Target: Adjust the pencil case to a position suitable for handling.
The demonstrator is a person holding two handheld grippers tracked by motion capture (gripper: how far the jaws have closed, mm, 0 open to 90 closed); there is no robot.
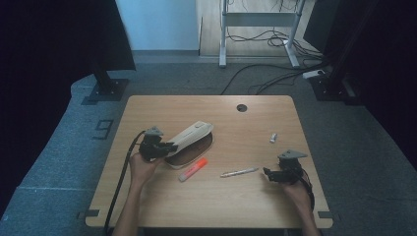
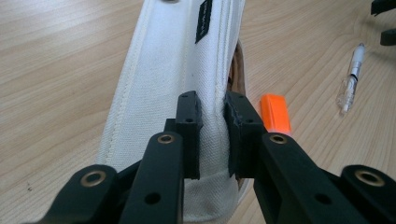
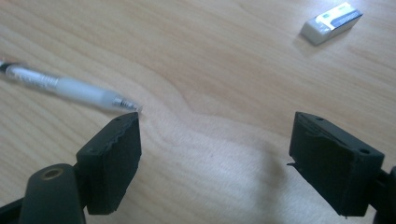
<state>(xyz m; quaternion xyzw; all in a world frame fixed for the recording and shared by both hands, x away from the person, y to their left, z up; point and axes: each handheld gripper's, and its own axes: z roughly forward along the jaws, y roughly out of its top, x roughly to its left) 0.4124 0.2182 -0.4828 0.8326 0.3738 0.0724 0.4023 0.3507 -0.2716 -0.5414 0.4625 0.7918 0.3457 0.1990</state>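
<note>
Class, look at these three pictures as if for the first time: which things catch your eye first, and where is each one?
The white fabric pencil case stands out left of the table's middle, its edge pinched by the left gripper. Just in front of it lies a bright orange highlighter. To the right, a clear pen lies near the open right gripper, with a small white eraser farther back.
</note>
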